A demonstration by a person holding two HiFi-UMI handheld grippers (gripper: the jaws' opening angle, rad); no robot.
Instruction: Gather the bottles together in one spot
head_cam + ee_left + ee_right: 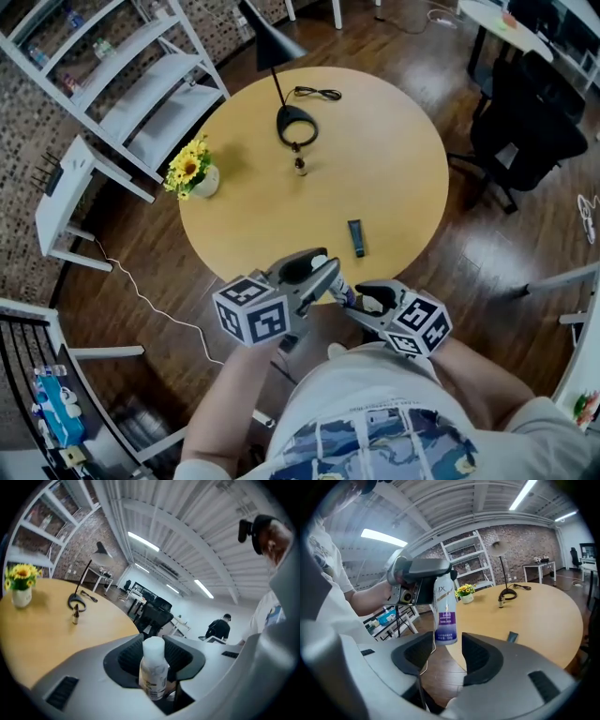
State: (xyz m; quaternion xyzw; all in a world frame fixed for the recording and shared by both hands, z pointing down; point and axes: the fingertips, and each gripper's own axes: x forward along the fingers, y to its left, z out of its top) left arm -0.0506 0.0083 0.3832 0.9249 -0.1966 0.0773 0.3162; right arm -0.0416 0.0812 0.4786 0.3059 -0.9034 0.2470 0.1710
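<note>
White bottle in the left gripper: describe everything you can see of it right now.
The white bottle is slim and plastic-looking, with a white cap, a purple label band and a barcode. The left gripper is shut on it, holding it roughly upright in the air just off the round wooden table's near edge. Nothing else touches it.

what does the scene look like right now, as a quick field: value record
left tongs: shut on white bottle, held off the table's near edge
right tongs: open, empty, that bottle just ahead of its tips
on table: small dark bottle, dark tube, flower pot, lamp base
gathered: not yet
</note>
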